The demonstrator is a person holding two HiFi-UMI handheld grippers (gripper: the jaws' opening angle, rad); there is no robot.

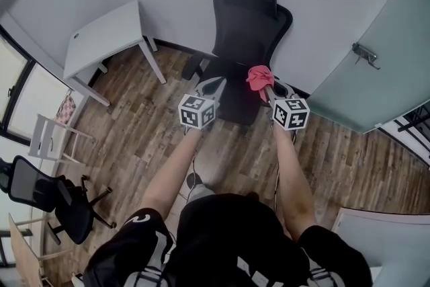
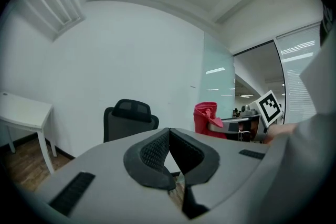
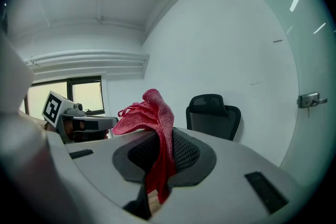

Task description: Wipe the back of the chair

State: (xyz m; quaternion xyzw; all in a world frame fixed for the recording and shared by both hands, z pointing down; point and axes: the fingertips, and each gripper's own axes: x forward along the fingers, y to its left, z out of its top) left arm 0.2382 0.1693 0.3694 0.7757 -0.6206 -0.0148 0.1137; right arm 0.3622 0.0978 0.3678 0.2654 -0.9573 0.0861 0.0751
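A black mesh office chair with a headrest stands against the white wall, facing me; it also shows ahead of both grippers as the chair and the chair. My right gripper is shut on a red cloth, which bunches above the jaws as the red cloth. My left gripper hangs beside it, shut, with nothing between its pads. Both hover in front of the chair's seat, apart from it. From the left gripper view the red cloth appears to the right.
A white table stands left of the chair against the wall. A frosted glass door with a handle is at the right. Another black chair and a white frame sit at the lower left. The floor is wood plank.
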